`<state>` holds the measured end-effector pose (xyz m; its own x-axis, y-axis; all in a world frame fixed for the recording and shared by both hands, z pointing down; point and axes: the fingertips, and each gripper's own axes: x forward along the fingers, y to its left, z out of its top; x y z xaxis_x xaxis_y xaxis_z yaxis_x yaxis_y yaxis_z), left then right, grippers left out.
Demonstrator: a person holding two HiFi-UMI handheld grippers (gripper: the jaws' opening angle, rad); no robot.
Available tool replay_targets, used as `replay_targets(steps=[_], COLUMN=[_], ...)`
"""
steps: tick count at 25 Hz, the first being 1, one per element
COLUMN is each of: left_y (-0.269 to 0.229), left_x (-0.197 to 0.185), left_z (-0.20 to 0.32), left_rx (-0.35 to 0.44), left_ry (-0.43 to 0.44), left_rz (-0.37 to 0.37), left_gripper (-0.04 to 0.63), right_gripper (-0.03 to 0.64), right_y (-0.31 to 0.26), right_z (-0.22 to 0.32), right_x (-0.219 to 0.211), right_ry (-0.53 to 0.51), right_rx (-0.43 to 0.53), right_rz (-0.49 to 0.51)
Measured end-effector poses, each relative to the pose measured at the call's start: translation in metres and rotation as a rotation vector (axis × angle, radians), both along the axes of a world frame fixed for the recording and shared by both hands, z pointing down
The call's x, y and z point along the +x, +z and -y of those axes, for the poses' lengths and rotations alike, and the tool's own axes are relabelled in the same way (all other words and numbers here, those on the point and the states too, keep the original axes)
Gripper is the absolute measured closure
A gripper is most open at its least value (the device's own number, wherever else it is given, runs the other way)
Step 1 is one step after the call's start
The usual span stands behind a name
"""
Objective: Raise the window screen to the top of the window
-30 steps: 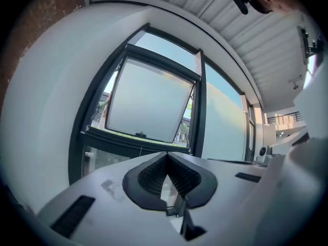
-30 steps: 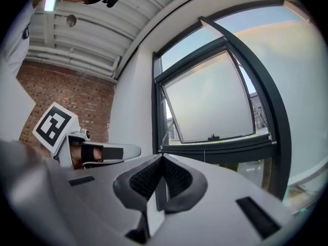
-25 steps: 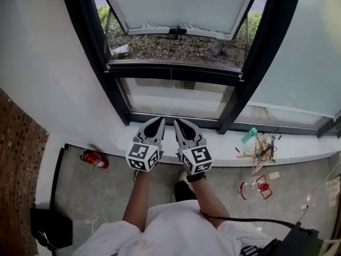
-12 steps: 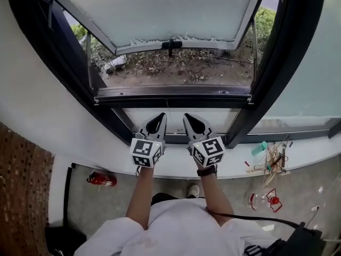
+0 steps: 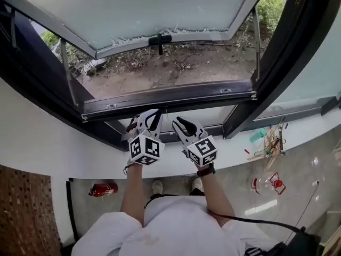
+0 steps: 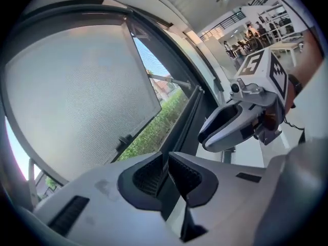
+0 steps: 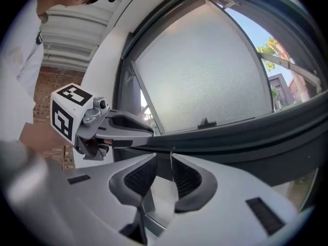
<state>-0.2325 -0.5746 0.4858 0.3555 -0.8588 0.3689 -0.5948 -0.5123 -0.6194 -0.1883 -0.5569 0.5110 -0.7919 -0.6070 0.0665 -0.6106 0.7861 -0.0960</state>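
The window screen's dark bottom bar [image 5: 170, 96] runs across the low end of the opening, under the out-tilted frosted sash [image 5: 149, 9]. A fine mesh grain lies over that sash [image 6: 77, 96] in both gripper views. A thin cord [image 5: 165, 112] hangs from the bar's middle. My left gripper [image 5: 153, 115] sits just below the bar, rolled on its side, jaws [image 6: 166, 155] together with nothing between. My right gripper [image 5: 180, 122] is beside it, level; its jaws [image 7: 164, 158] have just been opening to a small gap, in line with the cord [image 7: 170, 155] but not gripping it.
The white sill [image 5: 229, 143] carries a teal bottle [image 5: 257, 135] and a bundle of sticks [image 5: 273, 142] at the right. On the floor lie a red extinguisher [image 5: 104, 189] and a clear bottle [image 5: 269, 184]. The black window frame post [image 5: 277, 63] rises at the right.
Both grippers have moved up from the sill to just under the screen bar. The left one has rolled onto its side. The right jaws have parted slightly.
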Motion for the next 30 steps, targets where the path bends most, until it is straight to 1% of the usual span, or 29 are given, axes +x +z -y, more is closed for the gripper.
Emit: replay_targets(steps=[2, 3, 4, 7, 8, 9, 11, 13, 14, 16, 18, 20, 22, 24, 25, 26, 27, 30], left_y=[0.01, 0.015, 0.019, 0.032, 0.035, 0.038, 0.043, 0.045, 0.046, 0.049, 0.051, 0.051, 0.05, 0.05, 0.049, 0.049, 0.049, 0.048], left_x=[-0.003, -0.003, -0.003, -0.005, -0.006, -0.007, -0.007, -0.007, -0.008, -0.009, -0.009, -0.009, -0.01, -0.01, -0.01, -0.009, -0.008, -0.008], left_z=[0.006, 0.008, 0.008, 0.011, 0.012, 0.014, 0.017, 0.021, 0.023, 0.025, 0.027, 0.03, 0.03, 0.03, 0.031, 0.032, 0.033, 0.032], left_rx=[-0.032, -0.041, -0.042, -0.035, -0.039, -0.046, -0.056, -0.047, -0.037, -0.005, 0.045, 0.086, 0.09, 0.062, 0.042, 0.023, 0.014, 0.039], left_ry=[0.051, 0.079, 0.109, 0.166, 0.172, 0.177, 0.183, 0.176, 0.17, 0.156, 0.126, 0.091, 0.067, 0.044, 0.028, 0.014, 0.005, -0.015], left_rz=[0.031, 0.061, 0.11, 0.312, 0.357, 0.379, 0.367, 0.341, 0.344, 0.376, 0.414, 0.425, 0.408, 0.38, 0.37, 0.37, 0.379, 0.398], left_gripper=[0.565, 0.548, 0.536, 0.517, 0.514, 0.514, 0.514, 0.511, 0.511, 0.511, 0.511, 0.511, 0.511, 0.511, 0.511, 0.511, 0.512, 0.514], right_gripper=[0.506, 0.487, 0.482, 0.482, 0.482, 0.482, 0.482, 0.482, 0.482, 0.482, 0.482, 0.482, 0.483, 0.485, 0.5, 0.583, 0.615, 0.615], right_y=[0.017, 0.027, 0.037, 0.067, 0.075, 0.081, 0.092, 0.1, 0.103, 0.107, 0.111, 0.112, 0.114, 0.12, 0.124, 0.127, 0.129, 0.13], right_z=[0.007, 0.011, 0.014, 0.026, 0.028, 0.03, 0.033, 0.038, 0.041, 0.046, 0.051, 0.055, 0.057, 0.055, 0.053, 0.051, 0.049, 0.047], right_x=[-0.003, -0.004, -0.005, -0.007, -0.009, -0.012, -0.019, -0.027, -0.03, -0.037, -0.044, -0.051, -0.057, -0.063, -0.063, -0.062, -0.06, -0.052], right_ry=[0.043, 0.058, 0.07, 0.099, 0.104, 0.106, 0.11, 0.121, 0.129, 0.132, 0.118, 0.106, 0.094, 0.071, 0.056, 0.044, 0.038, 0.058], right_rx=[-0.039, -0.062, -0.088, -0.162, -0.179, -0.192, -0.207, -0.211, -0.21, -0.206, -0.196, -0.188, -0.193, -0.223, -0.243, -0.258, -0.27, -0.291], right_rz=[-0.017, -0.027, -0.04, -0.075, -0.077, -0.077, -0.078, -0.084, -0.087, -0.092, -0.105, -0.121, -0.124, -0.109, -0.099, -0.082, -0.053, 0.039])
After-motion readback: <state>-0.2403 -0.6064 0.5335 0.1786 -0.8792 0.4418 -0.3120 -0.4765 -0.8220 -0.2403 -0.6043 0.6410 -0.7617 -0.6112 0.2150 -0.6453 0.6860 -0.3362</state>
